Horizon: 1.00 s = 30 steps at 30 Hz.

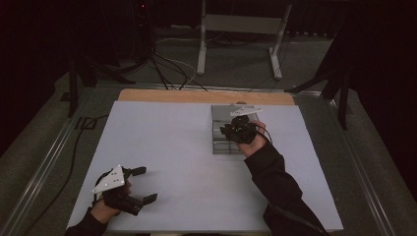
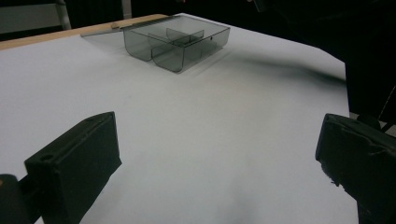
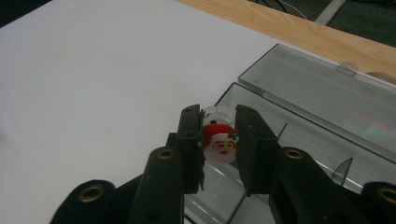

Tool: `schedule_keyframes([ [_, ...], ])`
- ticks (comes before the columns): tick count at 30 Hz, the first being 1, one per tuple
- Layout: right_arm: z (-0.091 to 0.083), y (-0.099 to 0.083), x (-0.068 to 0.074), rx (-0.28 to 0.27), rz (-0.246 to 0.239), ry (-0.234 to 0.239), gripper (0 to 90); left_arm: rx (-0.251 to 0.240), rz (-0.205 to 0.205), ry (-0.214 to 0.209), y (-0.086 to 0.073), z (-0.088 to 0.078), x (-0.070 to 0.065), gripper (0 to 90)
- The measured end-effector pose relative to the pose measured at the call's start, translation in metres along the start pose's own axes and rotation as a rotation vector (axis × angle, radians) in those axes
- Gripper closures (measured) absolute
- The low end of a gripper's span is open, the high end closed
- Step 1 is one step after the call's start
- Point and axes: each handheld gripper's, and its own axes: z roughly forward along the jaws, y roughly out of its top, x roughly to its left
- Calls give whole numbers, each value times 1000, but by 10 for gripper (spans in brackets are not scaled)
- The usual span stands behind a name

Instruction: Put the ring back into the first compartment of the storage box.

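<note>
Dark floor and cable tangles ring the white table (image 1: 162, 147), whose far edge shows a strip of bare wood. Toward that far edge, right of the middle, sits a smoky clear plastic box (image 2: 180, 44) with inner dividers, its lid (image 3: 322, 88) thrown back flat. My right gripper (image 3: 219, 142) hangs over the box's near compartment with its jaws closed on a small Santa-face trinket (image 3: 220, 143) (red hat, white beard, round and button-like), pinched by its two side edges. I judge it light and rigid, probably smooth plastic, so it could twist or squirt out if I squeeze off-centre; holding across its widest part, as now, seems the safest grip. The box walls look thin and brittle, so I would lower the piece in rather than drop it. My left gripper (image 1: 132, 186) rests near the table's near left corner, jaws spread wide, holding nothing.
</note>
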Motion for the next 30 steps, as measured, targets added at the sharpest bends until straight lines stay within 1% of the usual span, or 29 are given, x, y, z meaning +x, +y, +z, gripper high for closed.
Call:
schedule_keyframes([
  [3,2,0,-3,0,18,-5,724,2,0,0,0,0,0,4],
  [6,5,1,-6,5,21,-18,723,0,-3,0,0,0,0,5],
  [8,7,1,-8,5,32,-20,723,1,0,0,0,0,0,5],
  [16,18,0,-12,25,32,-44,723,-4,-1,0,0,0,0,4],
  [22,29,-1,-15,41,40,-46,723,-7,-5,5,0,-1,0,4],
  [30,37,-3,-20,51,68,-49,723,-2,-7,2,0,0,0,4],
])
